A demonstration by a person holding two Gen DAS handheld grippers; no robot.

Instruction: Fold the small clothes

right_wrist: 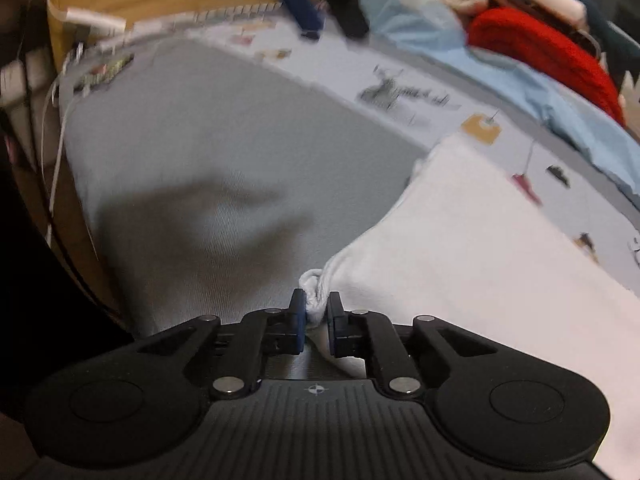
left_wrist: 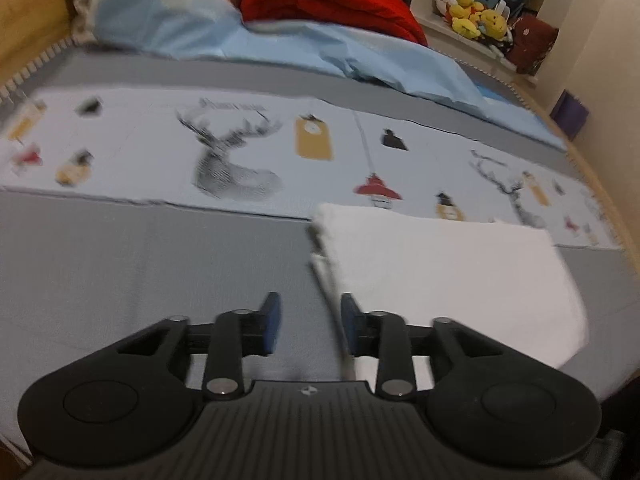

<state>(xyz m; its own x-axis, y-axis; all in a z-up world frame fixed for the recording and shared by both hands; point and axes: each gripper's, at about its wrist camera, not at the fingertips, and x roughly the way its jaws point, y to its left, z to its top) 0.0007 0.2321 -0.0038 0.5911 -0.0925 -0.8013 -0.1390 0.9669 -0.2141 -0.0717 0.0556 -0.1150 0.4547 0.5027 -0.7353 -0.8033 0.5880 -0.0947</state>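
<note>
The white garment [right_wrist: 460, 248] lies on the bed [right_wrist: 200, 128]. The right gripper [right_wrist: 316, 312] pinches its near-left corner; the left gripper [left_wrist: 308, 320] stands open, empty. Carry the corner across, keeping edges aligned.

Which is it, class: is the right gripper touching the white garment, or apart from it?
Touching. The right wrist view shows the right gripper with its jaws closed on a bunched corner of the white garment, cloth pinched between both pads.

Motion blur smears the deer print [left_wrist: 228, 152] and the caption above it past reading. The white garment [right_wrist: 480, 248] runs off the right wrist view's lower right edge, and the small yellow plush toys [left_wrist: 476, 20] stay indistinct.
</note>
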